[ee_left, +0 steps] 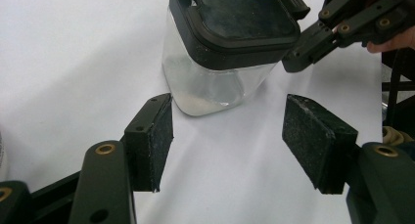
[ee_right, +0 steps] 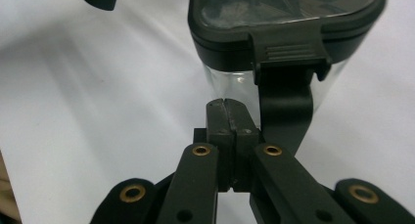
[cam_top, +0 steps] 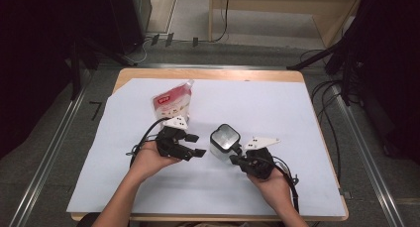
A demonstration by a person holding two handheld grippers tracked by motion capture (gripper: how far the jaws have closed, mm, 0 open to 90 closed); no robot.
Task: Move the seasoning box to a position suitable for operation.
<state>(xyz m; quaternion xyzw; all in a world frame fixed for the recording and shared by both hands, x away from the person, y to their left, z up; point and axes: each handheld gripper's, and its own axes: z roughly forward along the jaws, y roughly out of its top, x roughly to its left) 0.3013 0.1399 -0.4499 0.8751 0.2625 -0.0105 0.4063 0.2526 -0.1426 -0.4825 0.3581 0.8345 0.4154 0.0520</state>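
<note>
A clear container with a black lid stands near the middle of the white-covered tabletop, between two hand-held grippers. The left gripper sits just left of it, jaws spread and empty. In the left gripper view the container's far edge is cut off by the frame, and a pale residue at its bottom is hard to identify. The right gripper is clenched on nothing, its tips close against the container's near wall below the lid latch; actual contact cannot be made out. A red-and-white pouch lies farther back, its print unreadable.
</note>
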